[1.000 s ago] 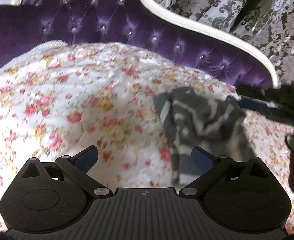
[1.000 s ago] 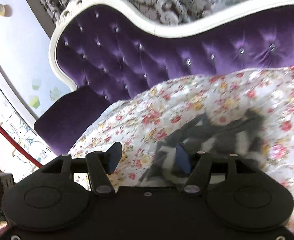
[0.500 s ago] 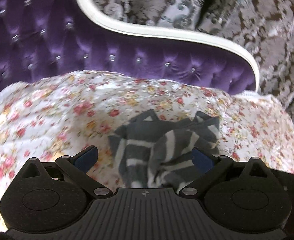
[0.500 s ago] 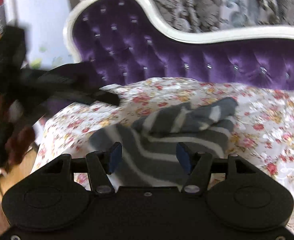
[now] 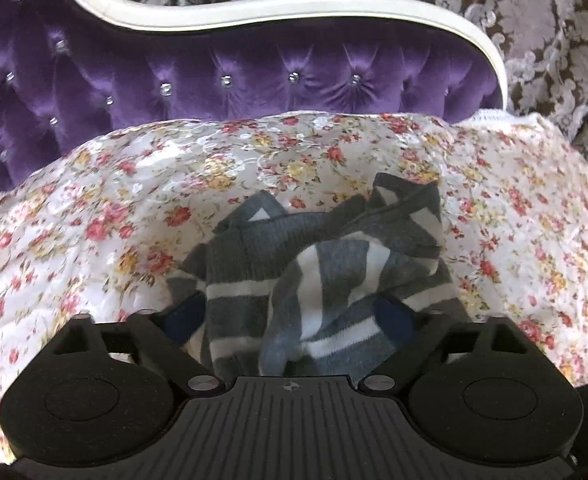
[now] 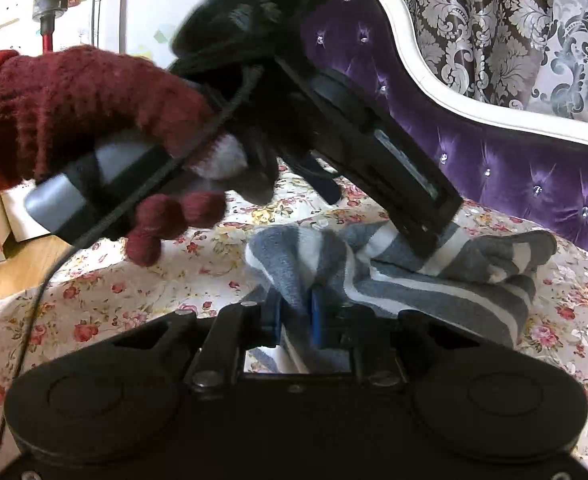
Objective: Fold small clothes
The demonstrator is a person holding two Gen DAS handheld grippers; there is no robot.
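A crumpled grey and white striped garment lies on the floral bedspread. My left gripper is open, its blue pads on either side of the garment's near part. In the right wrist view the garment lies ahead, and my right gripper is shut on a raised fold of its near edge. The left gripper's black body reaches down onto the garment from above, held by a hand in a dark red glove.
A purple tufted headboard with a white frame stands behind the bedspread. Patterned curtains hang behind it. At the left of the right wrist view are a wooden floor and white furniture.
Both grippers have moved in onto the garment. My right gripper has closed from open onto a fold of it. My left gripper has stayed open and now straddles the cloth.
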